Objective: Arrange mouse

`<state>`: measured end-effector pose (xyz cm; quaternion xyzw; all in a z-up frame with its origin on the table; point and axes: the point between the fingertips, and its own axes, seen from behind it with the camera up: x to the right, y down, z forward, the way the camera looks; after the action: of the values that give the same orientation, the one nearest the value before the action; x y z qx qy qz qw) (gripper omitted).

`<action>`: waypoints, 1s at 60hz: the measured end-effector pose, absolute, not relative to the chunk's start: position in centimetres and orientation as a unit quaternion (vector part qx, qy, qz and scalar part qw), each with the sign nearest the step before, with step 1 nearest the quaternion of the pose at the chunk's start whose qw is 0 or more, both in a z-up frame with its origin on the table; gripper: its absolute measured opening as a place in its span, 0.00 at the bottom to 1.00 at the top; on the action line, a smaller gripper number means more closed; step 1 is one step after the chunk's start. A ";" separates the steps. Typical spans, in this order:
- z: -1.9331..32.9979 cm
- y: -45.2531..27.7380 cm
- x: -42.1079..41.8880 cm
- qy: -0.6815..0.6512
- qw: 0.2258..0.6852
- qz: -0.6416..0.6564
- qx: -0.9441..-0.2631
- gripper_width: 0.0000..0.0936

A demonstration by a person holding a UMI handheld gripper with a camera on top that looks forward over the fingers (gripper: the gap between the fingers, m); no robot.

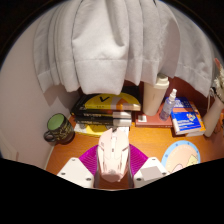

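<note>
Fingers: mine [113, 172] are closed on the mouse [114, 158], one on each flank.
Mouse: white, upright between my fingers, above the purple mat [90, 156].
Handling: I judge it light, hard-shelled, smooth, apt to slip; the narrow flanks give the best hold.
Surroundings: wooden surface [70, 147], green mug [58, 127], stacked books [105, 110], white bottle [156, 95], draped curtain [100, 40].
</note>
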<state>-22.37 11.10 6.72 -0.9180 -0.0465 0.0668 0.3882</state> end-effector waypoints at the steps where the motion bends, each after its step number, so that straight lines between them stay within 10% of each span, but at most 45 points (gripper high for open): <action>1: 7.9 10.9 -22.0 -0.050 0.396 0.068 -0.914 0.43; 12: 19.8 8.9 -13.7 -0.050 0.486 0.054 -0.871 0.43; 20: 22.4 8.6 -4.6 -0.032 0.513 0.018 -0.857 0.43; 48: 1.3 7.5 4.0 0.008 0.362 0.036 -0.932 0.42; 60: -1.2 6.8 3.5 0.007 0.357 0.037 -0.934 0.48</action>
<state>3.45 6.83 -1.21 -0.9335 0.0072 0.0368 0.3565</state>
